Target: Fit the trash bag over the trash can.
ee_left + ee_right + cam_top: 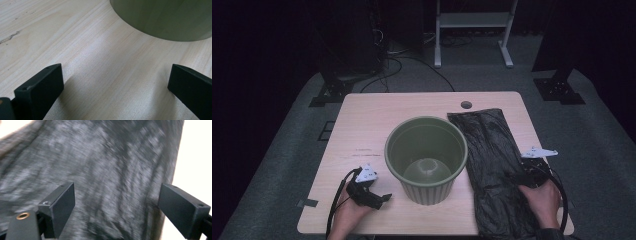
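Observation:
A green ribbed plastic bin [426,157] stands upright and empty at the middle of the wooden table [367,120]. To its right a black plastic bag [492,165] lies flat, reaching from the far side to the front edge. My left gripper [379,198] rests near the front left, pointing at the bin's base [170,17]; its jaws stand wide apart over bare wood. My right gripper [529,172] hovers over the bag's right part, jaws wide with nothing between them; the crinkled bag [107,170] is blurred beneath them.
A round cable hole [466,105] lies at the table's far edge. Grey carpet surrounds the table, with a white frame [474,30] and black stand feet [329,92] beyond it. Bare wood stretches left of the bin.

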`<state>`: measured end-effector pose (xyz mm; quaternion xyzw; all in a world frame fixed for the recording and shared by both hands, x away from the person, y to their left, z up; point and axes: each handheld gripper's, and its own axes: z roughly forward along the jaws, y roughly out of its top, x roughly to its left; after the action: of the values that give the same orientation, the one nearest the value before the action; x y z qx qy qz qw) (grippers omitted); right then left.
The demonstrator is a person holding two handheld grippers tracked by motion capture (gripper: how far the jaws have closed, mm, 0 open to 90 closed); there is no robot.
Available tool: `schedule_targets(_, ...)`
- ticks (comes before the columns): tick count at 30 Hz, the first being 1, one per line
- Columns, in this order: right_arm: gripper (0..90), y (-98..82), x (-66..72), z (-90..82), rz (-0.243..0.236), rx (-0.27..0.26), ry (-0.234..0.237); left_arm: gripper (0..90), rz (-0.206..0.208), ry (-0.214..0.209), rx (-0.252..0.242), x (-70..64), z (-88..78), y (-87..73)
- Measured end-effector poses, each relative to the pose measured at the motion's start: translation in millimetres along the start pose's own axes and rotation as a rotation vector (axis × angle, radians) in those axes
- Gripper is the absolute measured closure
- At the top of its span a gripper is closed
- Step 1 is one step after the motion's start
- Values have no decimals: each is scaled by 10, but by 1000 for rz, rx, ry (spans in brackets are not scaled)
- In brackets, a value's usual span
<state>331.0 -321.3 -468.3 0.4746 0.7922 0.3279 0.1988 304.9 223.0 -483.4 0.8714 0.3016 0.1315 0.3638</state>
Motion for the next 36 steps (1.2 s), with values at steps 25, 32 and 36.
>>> schedule_targets(25,887,57,106,114,-140,6,262,0,0,1,0,-1,-1,0)
schedule_targets(32,743,104,257,107,-217,16,330,0,-1,1,1,-4,-2,-1)
schedule_targets(36,399,129,240,139,-161,-22,285,0,-1,1,1,-4,-2,-1)
